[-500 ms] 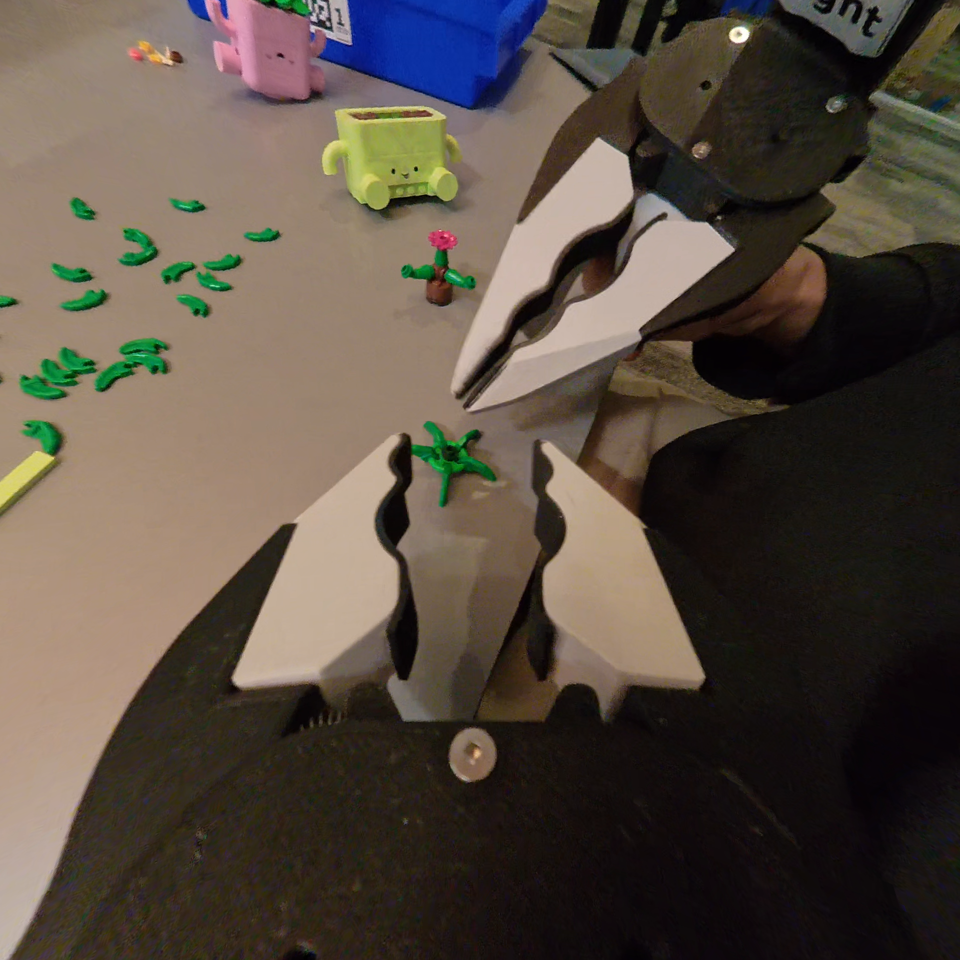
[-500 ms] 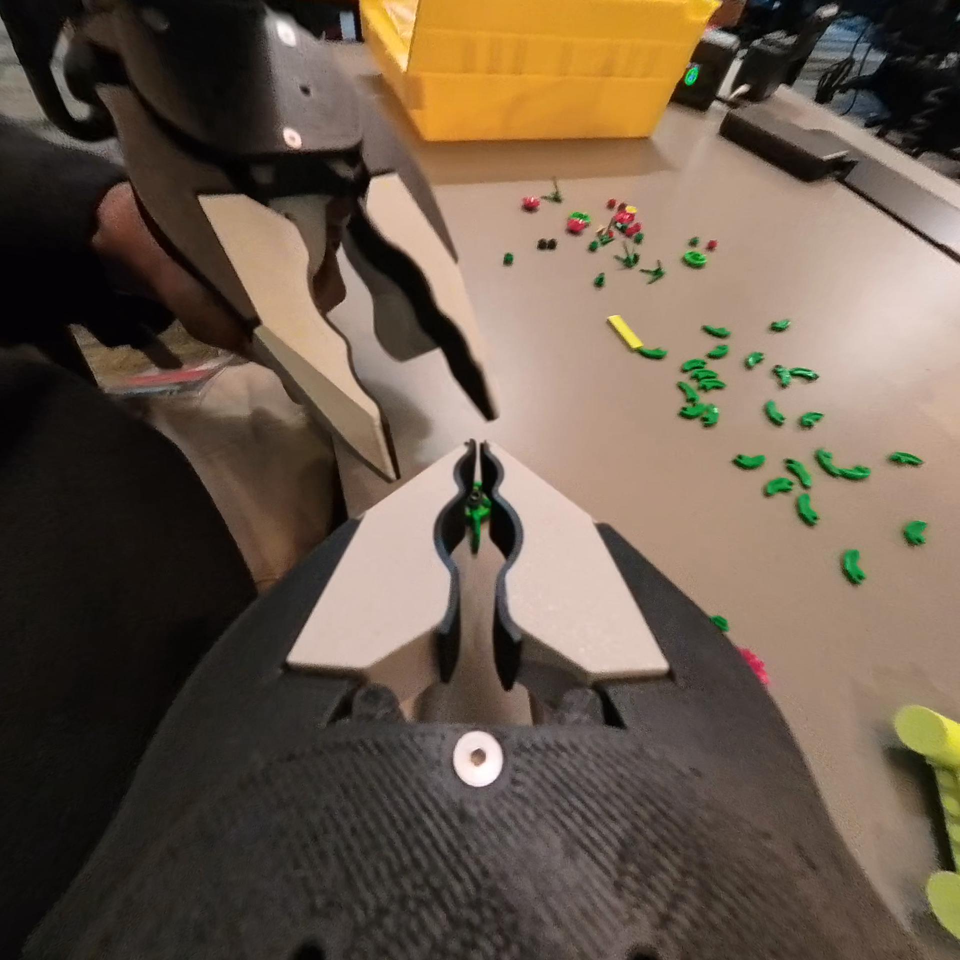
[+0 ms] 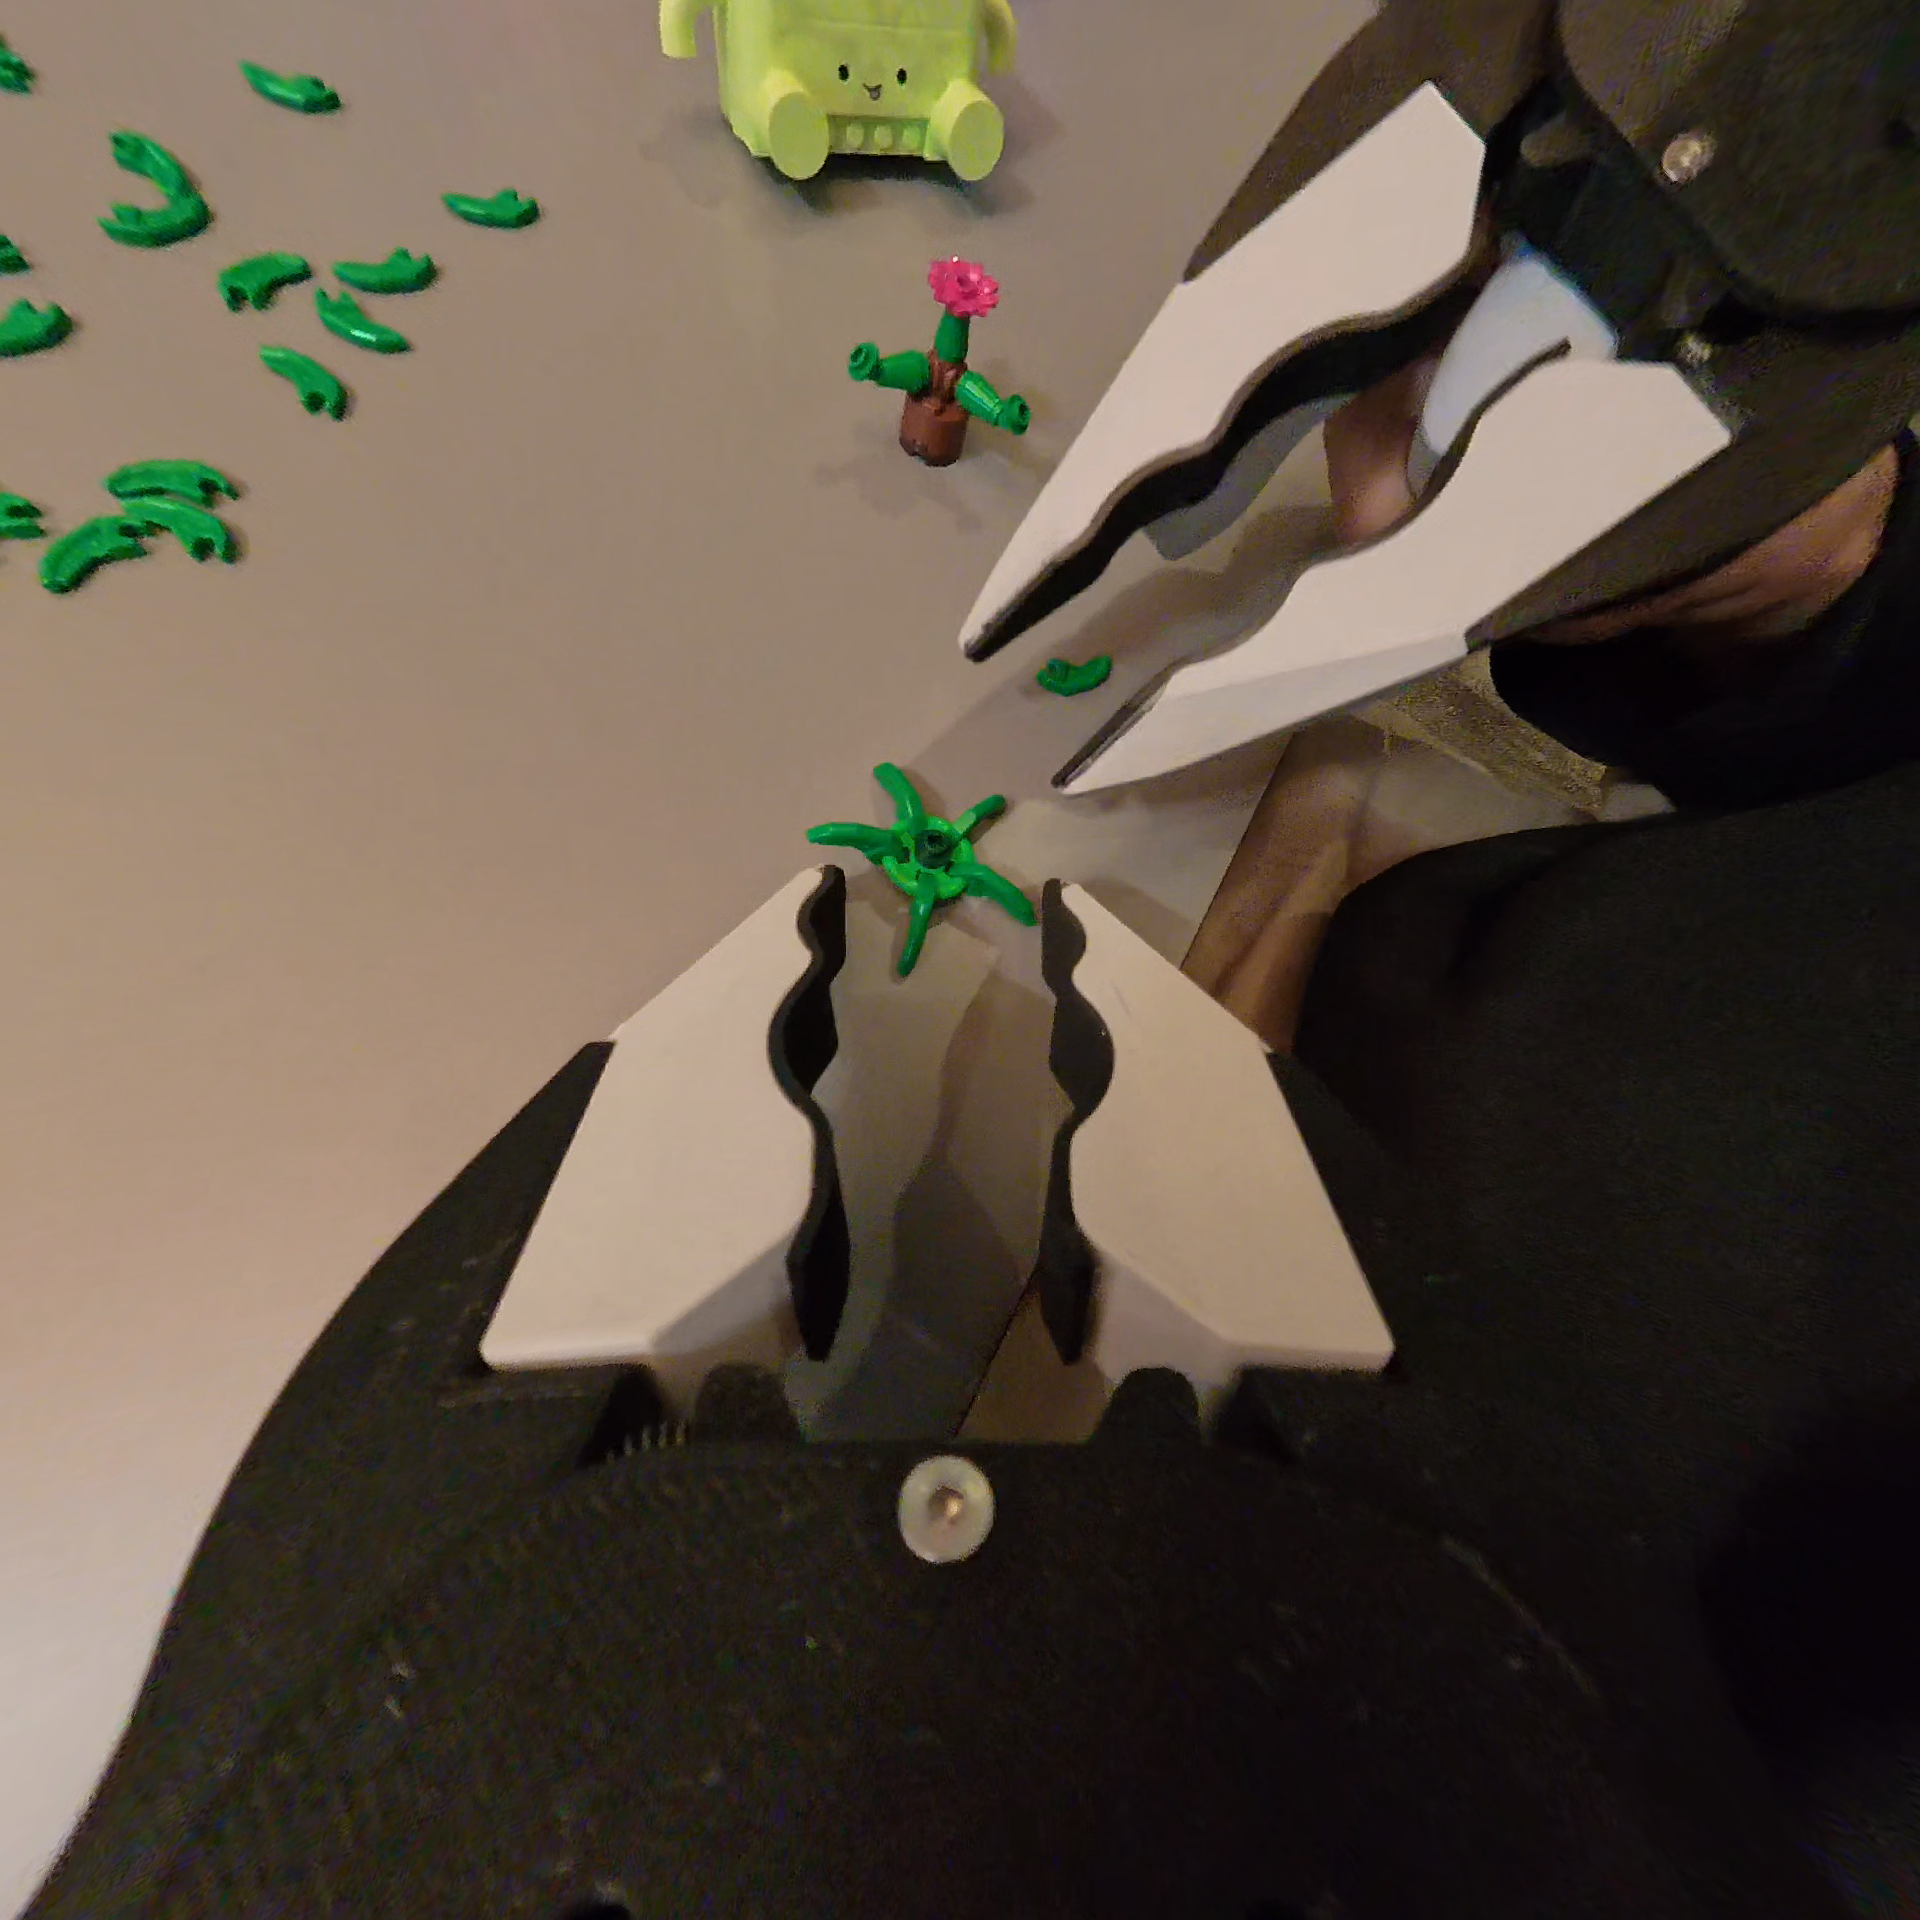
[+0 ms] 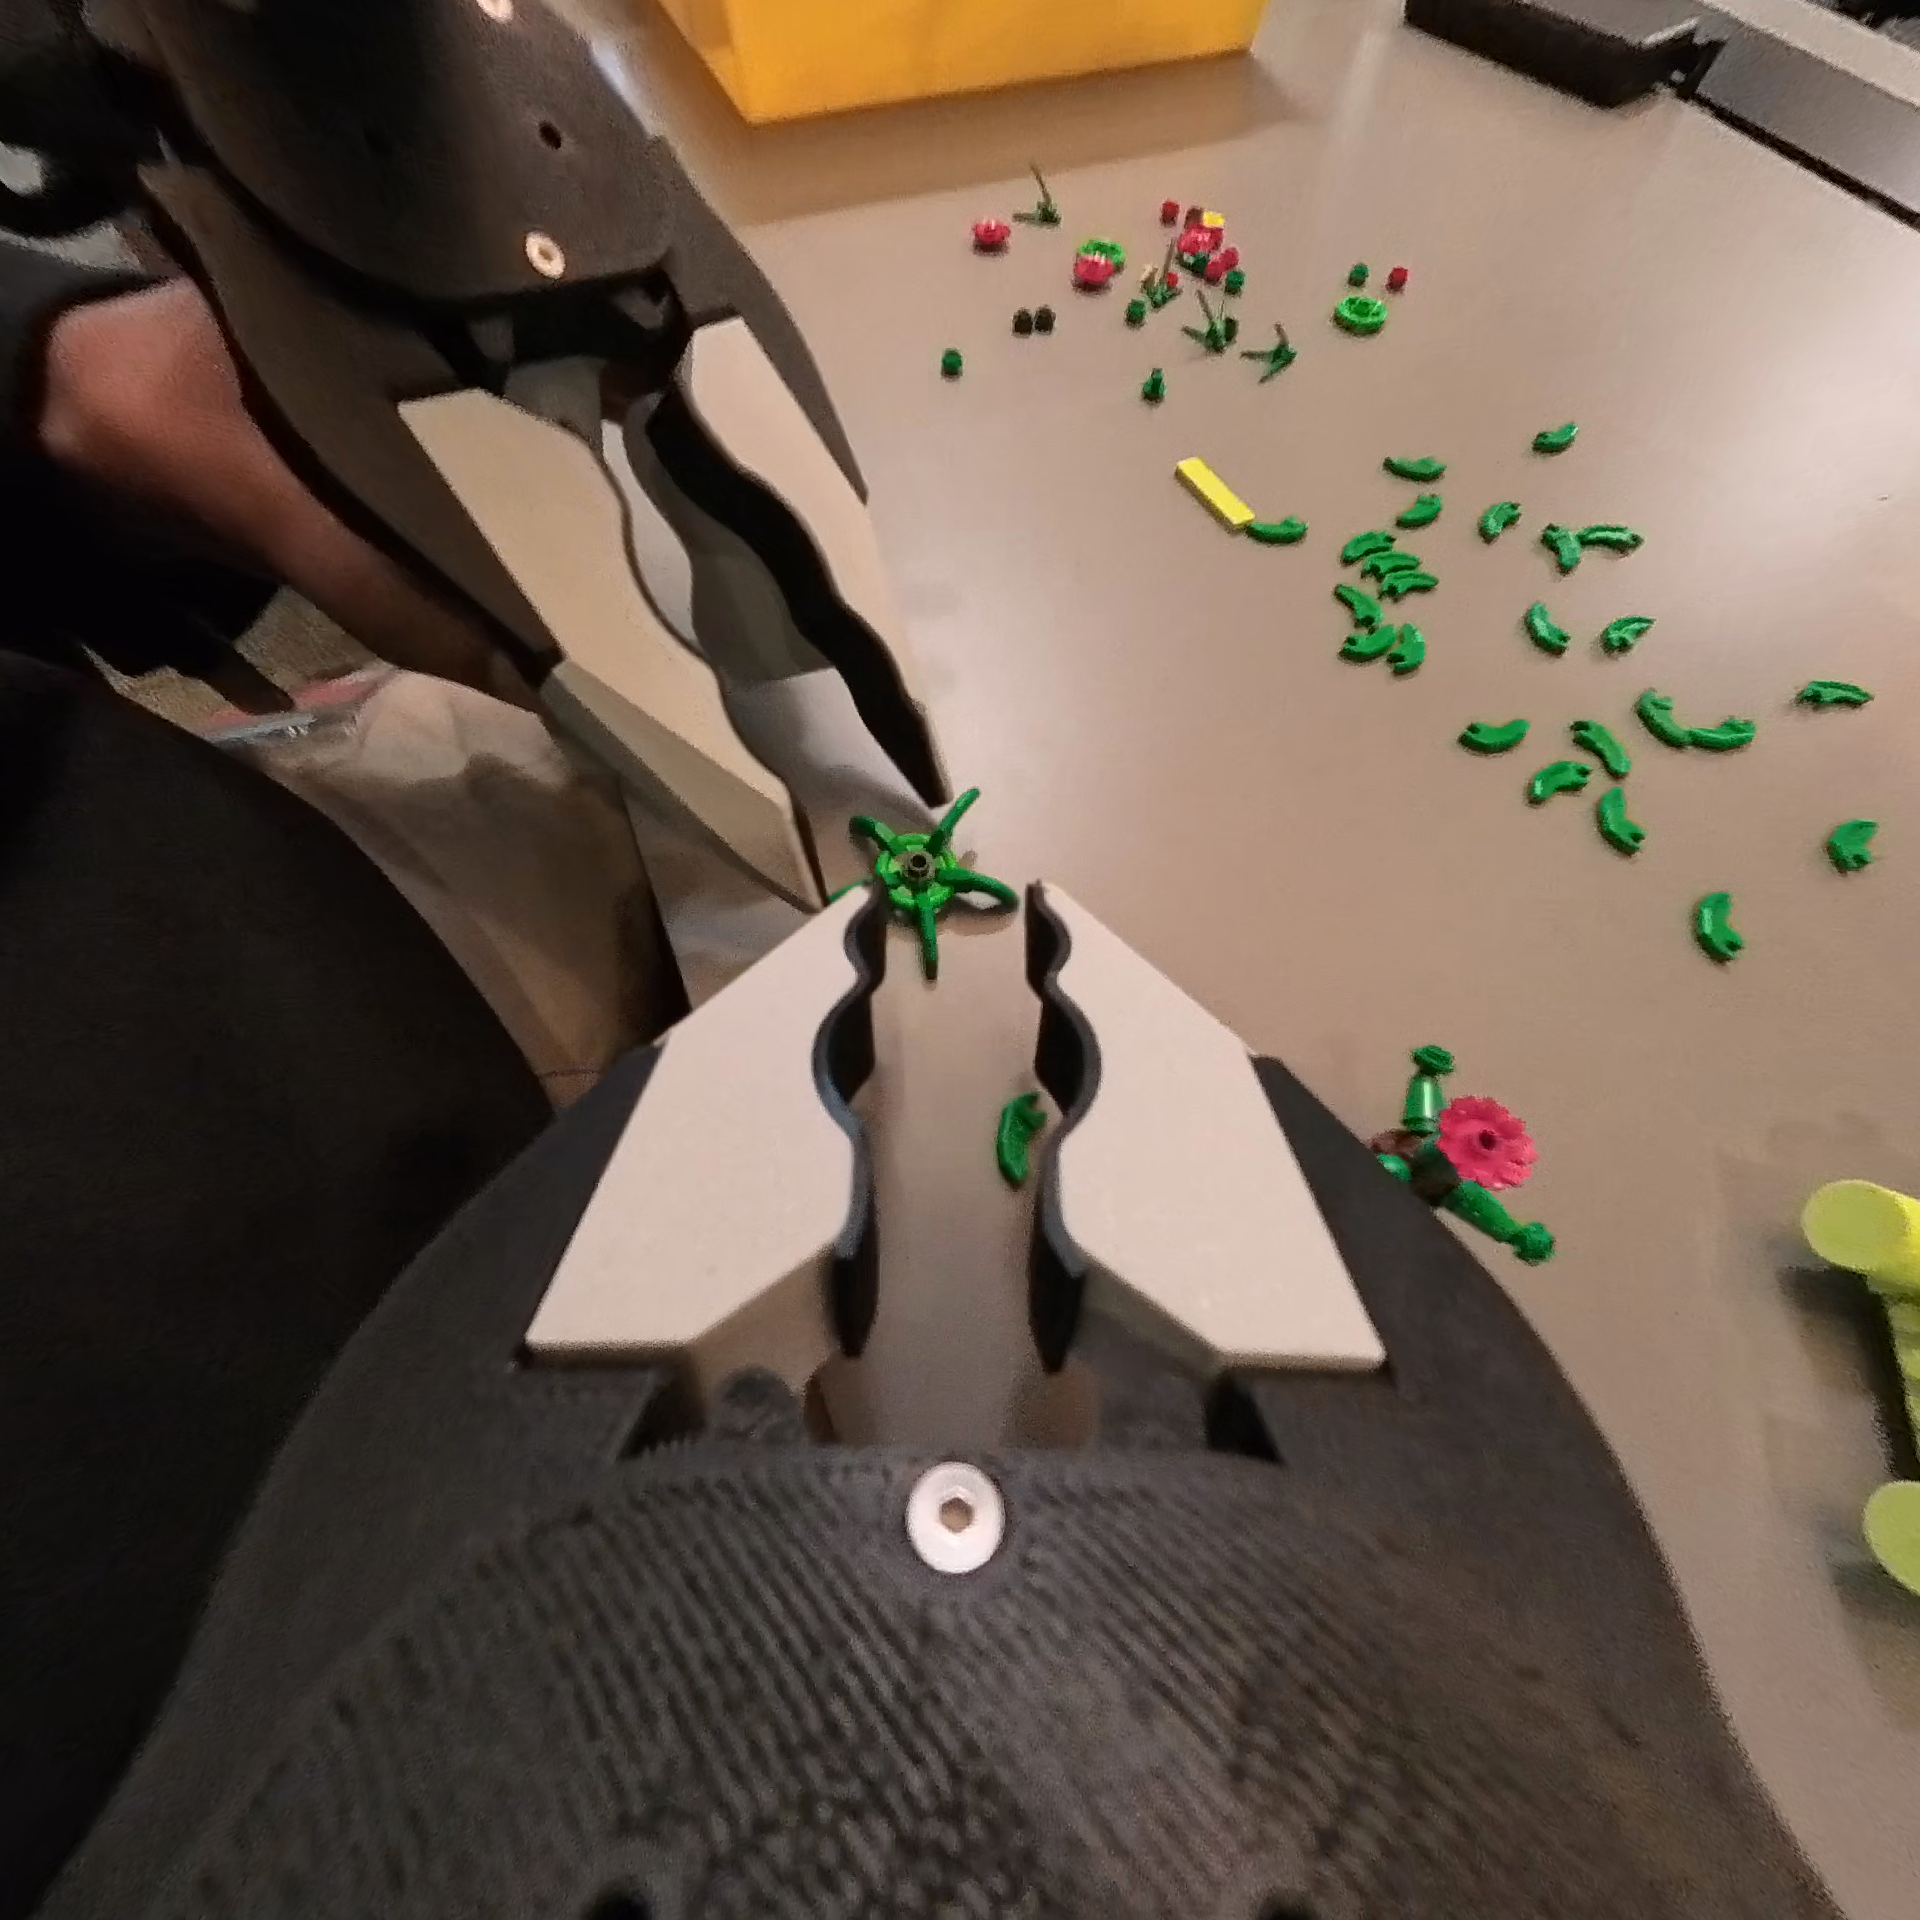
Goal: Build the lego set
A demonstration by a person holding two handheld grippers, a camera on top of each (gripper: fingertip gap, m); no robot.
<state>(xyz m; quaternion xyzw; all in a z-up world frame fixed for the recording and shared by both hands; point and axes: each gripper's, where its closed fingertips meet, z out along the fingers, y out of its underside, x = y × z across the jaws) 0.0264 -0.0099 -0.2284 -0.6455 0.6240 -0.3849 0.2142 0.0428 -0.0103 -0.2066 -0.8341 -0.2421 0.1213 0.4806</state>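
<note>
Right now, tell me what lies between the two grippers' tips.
In the left wrist view, the green spiky leaf piece lies on the table between the left gripper and right gripper; both are open, neither holding it.

table (image 3: 436, 748): smooth matt grey-beige surface. green spiky leaf piece (image 3: 923, 860): glossy plastic. left gripper (image 3: 940, 894): fingers matt pale, body rough textured black. lime figure (image 3: 862, 88): matt plastic.
</note>
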